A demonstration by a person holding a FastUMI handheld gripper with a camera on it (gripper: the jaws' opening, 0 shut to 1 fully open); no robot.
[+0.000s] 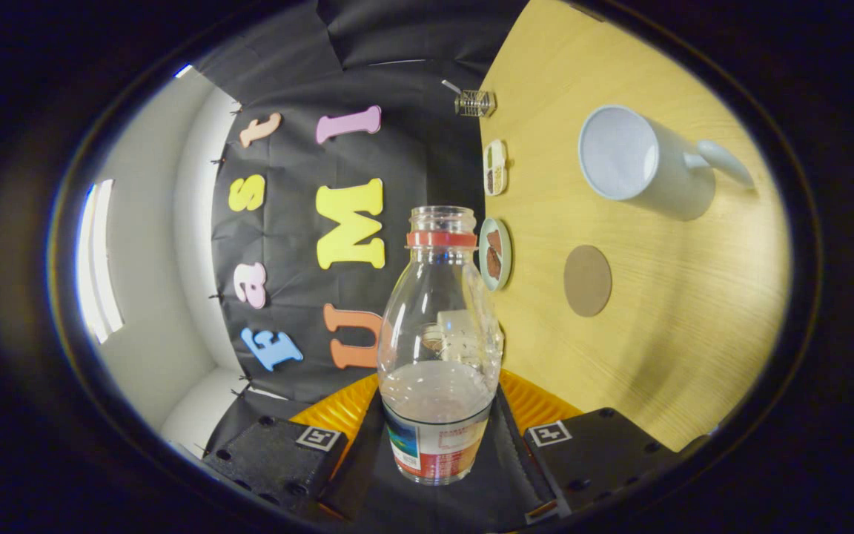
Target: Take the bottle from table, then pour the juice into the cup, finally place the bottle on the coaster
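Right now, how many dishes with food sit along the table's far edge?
2. A round plate lies just beyond the bottle held between the gripper fingers, beside the coaster; a small divided tray sits further along, toward the cup. The bottle may hide others.

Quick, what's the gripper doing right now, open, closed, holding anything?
Gripper: closed on the clear juice bottle, one finger on each side of its lower, labelled part; the cap is off.

A light wooden tabletop [664, 356] with fine grain meets the booth's creased black cloth wall [397, 81]. Beside the cloth stand plain white walls [149, 319], where a bright rectangular light panel [98, 259] glows. A small wire rack [475, 102] sits at the table's far edge.
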